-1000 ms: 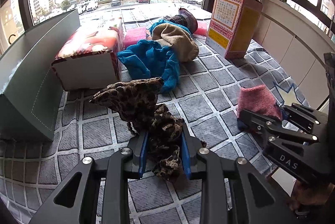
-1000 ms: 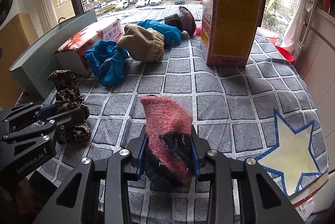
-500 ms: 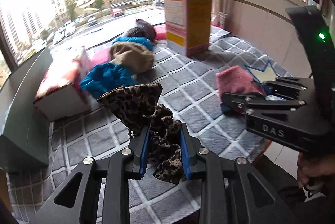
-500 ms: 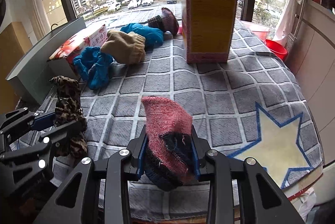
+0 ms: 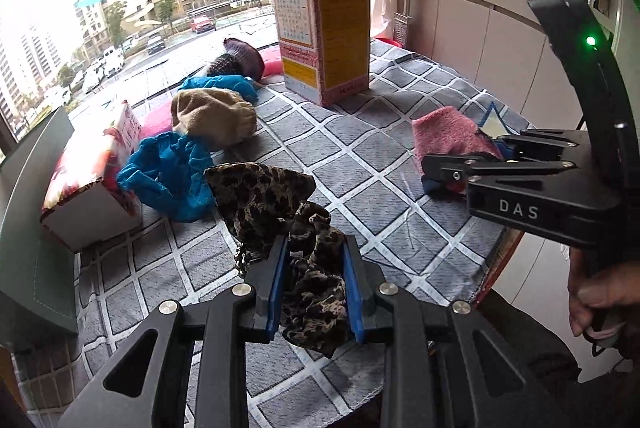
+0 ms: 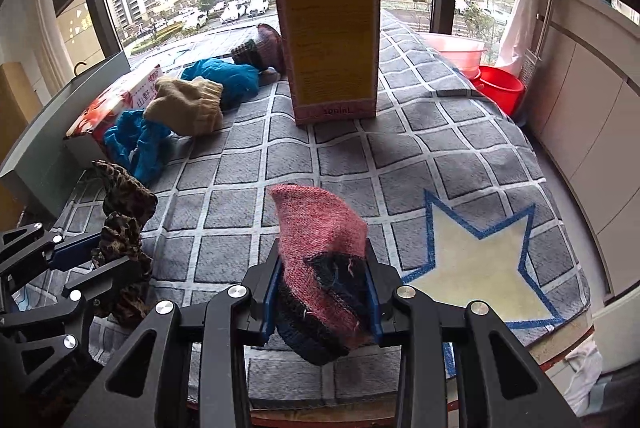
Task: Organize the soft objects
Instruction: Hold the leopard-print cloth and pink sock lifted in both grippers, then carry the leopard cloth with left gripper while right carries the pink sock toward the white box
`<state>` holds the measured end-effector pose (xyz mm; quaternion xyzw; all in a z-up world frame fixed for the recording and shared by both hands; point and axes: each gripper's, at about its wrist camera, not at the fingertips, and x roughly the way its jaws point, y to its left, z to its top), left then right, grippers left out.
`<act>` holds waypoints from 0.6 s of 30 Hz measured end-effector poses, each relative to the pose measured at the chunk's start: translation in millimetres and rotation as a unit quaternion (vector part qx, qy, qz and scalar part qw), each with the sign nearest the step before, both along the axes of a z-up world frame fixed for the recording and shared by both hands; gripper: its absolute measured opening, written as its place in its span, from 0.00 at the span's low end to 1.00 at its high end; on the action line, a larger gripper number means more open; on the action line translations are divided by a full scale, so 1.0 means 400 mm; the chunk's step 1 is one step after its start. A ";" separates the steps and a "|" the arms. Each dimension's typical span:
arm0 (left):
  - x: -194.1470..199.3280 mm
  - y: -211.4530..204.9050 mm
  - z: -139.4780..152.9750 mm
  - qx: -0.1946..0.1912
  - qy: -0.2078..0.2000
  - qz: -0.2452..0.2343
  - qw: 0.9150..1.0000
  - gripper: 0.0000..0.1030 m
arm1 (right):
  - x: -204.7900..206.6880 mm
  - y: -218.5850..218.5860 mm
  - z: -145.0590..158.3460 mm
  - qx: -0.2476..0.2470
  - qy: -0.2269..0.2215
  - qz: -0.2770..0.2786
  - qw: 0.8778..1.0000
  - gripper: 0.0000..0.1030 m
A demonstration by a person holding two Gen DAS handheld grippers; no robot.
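Left wrist: fingers point(image 5: 316, 284) pinching crumpled leopard-print cloth point(image 5: 280, 212), right fingers point(image 6: 322, 292) gripping pink sock point(image 6: 320, 240).

left tool point(image 5: 316, 288): mine, black with blue pads
right tool point(image 6: 322, 294): mine, black with blue pads
scarf point(image 5: 280, 204): leopard print, brown and black
sock point(image 6: 324, 252): pink knit, dark navy heel and cuff
cloth point(image 6: 360, 168): grey squares, white grid lines, one cream star edged blue
box point(image 6: 330, 40): pink, yellow panel
glove point(image 5: 212, 116): tan
rag point(image 5: 168, 176): bright blue
tissue box point(image 5: 92, 180): red and white
basin point(image 6: 500, 88): red
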<state>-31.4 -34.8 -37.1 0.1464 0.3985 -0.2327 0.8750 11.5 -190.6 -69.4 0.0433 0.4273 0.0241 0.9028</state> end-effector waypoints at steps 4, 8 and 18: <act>-0.004 -0.019 0.001 0.005 -0.001 -0.019 1.000 0.27 | -0.003 -0.009 -0.002 0.002 0.000 -0.004 1.000 0.34; 0.002 -0.042 0.003 0.013 0.003 -0.033 0.999 0.25 | -0.005 -0.019 0.002 0.002 -0.003 -0.010 1.000 0.34; 0.014 -0.082 0.013 0.011 0.003 -0.049 0.999 0.19 | -0.006 -0.061 0.009 0.004 -0.006 -0.029 1.000 0.34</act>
